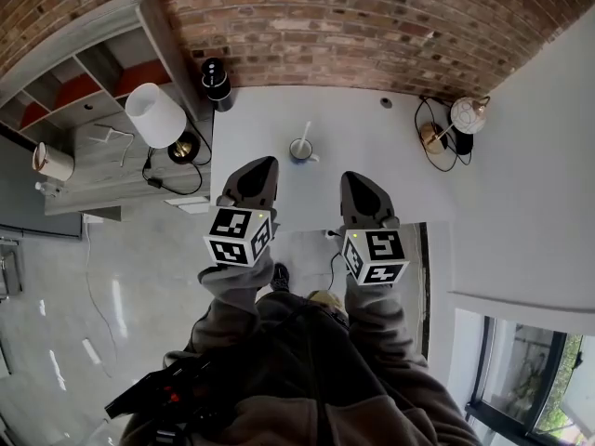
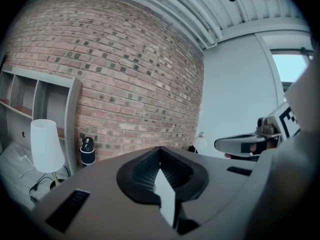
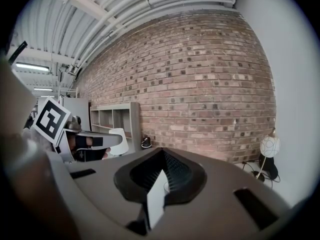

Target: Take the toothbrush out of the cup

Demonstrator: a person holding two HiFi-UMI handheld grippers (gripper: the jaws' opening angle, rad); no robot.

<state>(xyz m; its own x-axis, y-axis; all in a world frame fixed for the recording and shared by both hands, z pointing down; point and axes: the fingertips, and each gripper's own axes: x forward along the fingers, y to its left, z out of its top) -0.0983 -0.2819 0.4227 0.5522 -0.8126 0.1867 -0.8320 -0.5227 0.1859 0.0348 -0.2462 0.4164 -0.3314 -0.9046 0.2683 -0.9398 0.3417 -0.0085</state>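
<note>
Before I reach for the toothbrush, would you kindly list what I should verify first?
1. Toothbrush stands in the cup: ok.
2. Cup upright on the table: ok.
3. Left tongs empty: ok, jaws together on nothing.
4. Right tongs open for the grasp: not ok, jaws together.
5. Bare table between tongs and cup: ok.
6. Cup stays put when the toothbrush is lifted: cannot tell.

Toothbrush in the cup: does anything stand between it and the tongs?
Nothing visible. Only bare table lies between the toothbrush in its cup and the left tongs and right tongs.
</note>
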